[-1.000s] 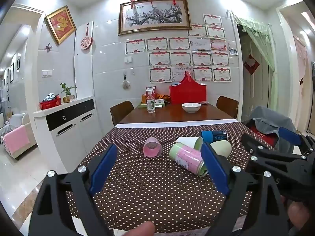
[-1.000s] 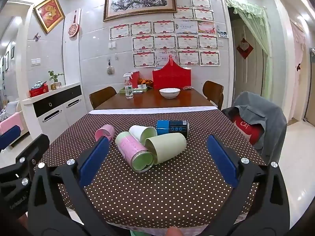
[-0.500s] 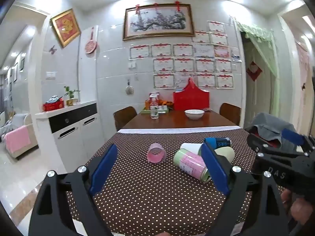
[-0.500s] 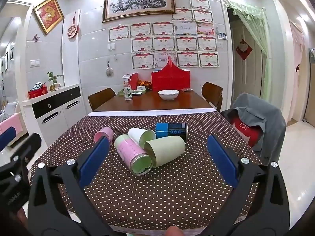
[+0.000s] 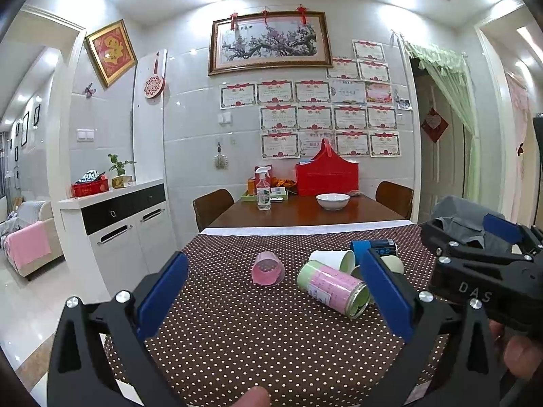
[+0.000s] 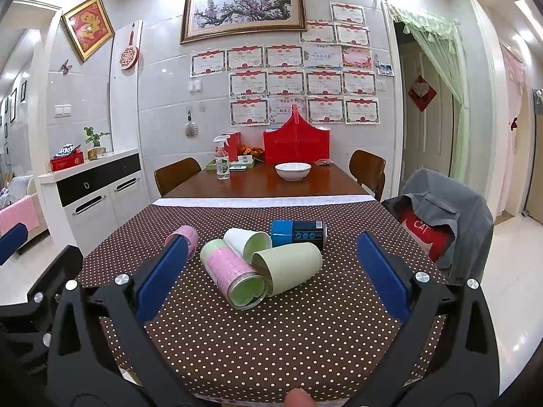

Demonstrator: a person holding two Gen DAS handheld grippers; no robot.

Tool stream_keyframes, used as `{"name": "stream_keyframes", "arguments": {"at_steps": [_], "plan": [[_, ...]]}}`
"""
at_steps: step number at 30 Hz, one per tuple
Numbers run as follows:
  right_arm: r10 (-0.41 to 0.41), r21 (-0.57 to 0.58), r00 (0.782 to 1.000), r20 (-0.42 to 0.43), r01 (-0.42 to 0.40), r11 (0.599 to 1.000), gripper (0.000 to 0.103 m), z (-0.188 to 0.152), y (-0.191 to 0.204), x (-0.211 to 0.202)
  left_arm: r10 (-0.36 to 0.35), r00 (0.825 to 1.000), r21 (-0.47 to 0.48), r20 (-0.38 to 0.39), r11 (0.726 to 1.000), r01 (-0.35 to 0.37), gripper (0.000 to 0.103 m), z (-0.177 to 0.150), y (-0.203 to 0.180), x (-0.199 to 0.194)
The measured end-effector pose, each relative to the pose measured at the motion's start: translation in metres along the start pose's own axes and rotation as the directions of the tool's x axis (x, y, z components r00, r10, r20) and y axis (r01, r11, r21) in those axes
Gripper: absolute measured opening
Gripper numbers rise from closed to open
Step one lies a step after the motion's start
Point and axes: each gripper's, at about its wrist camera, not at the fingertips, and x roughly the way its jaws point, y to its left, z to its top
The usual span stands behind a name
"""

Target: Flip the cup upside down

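Both my left hand-held gripper (image 5: 271,291) and right hand-held gripper (image 6: 271,276) gape empty; I'd pinch the pink cup (image 5: 268,268) (lying apart) across its sides.

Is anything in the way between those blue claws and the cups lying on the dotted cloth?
Nothing visible. Both the left gripper and right gripper are open and empty, with only bare dotted cloth before the cups. The pink cup lies alone; the pale green cup touches the pink-and-green can, crowding a grab there.
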Motion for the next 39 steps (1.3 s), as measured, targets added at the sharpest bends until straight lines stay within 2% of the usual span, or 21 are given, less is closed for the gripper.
{"name": "stream_keyframes", "arguments": {"at_steps": [14, 22, 39], "plan": [[0.036, 0.039, 0.999, 0.028, -0.037, 0.999, 0.097, 0.005, -0.009, 0.001, 0.007, 1.000, -0.011, -0.012, 1.000, -0.007, 0.099, 0.006, -0.001, 0.006], [-0.008, 0.017, 0.999, 0.037, 0.008, 1.000, 0.097, 0.011, -0.012, 0.002, 0.004, 1.000, -0.020, -0.012, 1.000, -0.005, 0.099, 0.009, -0.002, 0.008], [0.002, -0.001, 1.000, 0.028, -0.002, 1.000, 0.097, 0.011, -0.012, 0.012, -0.003, 1.000, -0.009, -0.017, 1.000, 0.002, 0.099, 0.013, -0.006, 0.012]]}}
